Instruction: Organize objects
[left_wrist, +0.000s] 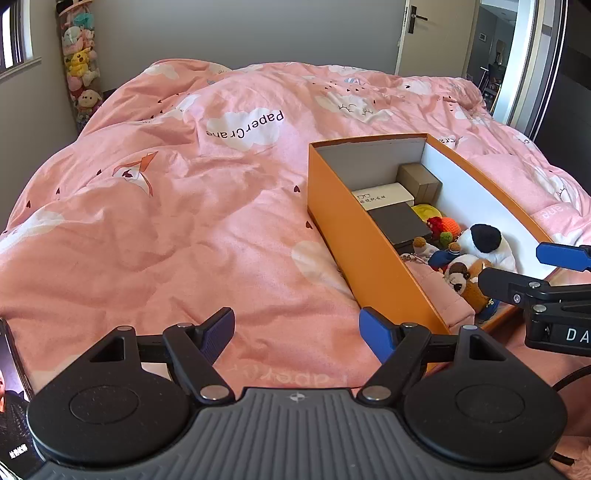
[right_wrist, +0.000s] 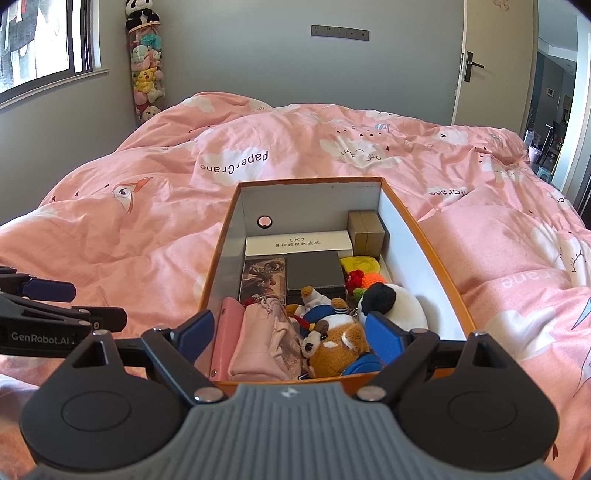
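Observation:
An orange box (right_wrist: 439, 258) lies open on the pink duvet; it also shows in the left wrist view (left_wrist: 354, 221). Inside are a white box (right_wrist: 299, 242), a dark grey box (right_wrist: 314, 271), a tan box (right_wrist: 365, 232), a yellow item (right_wrist: 360, 264), a picture card box (right_wrist: 262, 280), a pink pouch (right_wrist: 258, 343), a brown plush (right_wrist: 332, 349) and a black-and-white plush (right_wrist: 395, 304). My right gripper (right_wrist: 291, 336) is open and empty over the box's near end. My left gripper (left_wrist: 297, 334) is open and empty above the duvet, left of the box.
The pink duvet (left_wrist: 166, 221) covers the whole bed. A tall tube of plush toys (right_wrist: 146, 66) stands in the far corner by the window. A door (right_wrist: 491, 62) stands open at the right. A phone or screen (left_wrist: 11, 398) lies at the left edge.

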